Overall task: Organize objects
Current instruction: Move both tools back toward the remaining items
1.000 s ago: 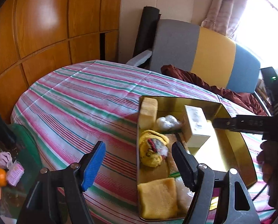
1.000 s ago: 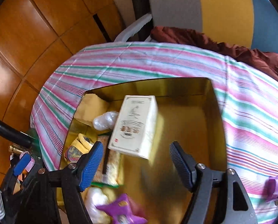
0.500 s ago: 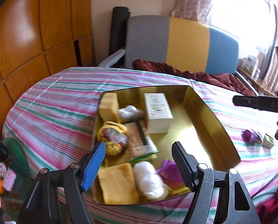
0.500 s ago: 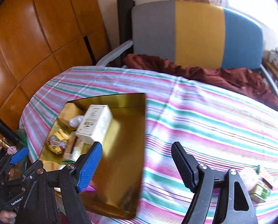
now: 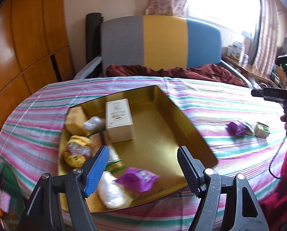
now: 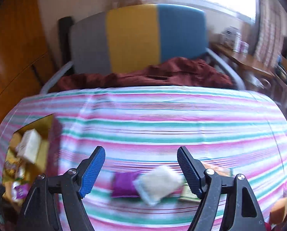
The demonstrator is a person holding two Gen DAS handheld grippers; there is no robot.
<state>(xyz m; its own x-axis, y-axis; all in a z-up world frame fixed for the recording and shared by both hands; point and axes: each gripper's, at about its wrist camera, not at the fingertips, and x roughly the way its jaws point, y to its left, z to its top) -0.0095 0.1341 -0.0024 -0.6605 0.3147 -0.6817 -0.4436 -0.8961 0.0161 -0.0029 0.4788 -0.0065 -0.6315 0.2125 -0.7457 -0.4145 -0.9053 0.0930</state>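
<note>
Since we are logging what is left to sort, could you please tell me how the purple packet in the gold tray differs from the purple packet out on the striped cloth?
The purple packet in the tray lies inside the gold tray, among other snacks; the purple packet on the cloth lies loose on the striped cloth, beside a pale packet. The first lies just ahead of the open left claw, the second just ahead of the open right claw. Both are purple wrappers, ungripped.

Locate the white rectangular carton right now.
In the left wrist view, the white rectangular carton stands inside the gold metal tray, toward its far-left part, beside the clear-wrapped white bundle.
</note>
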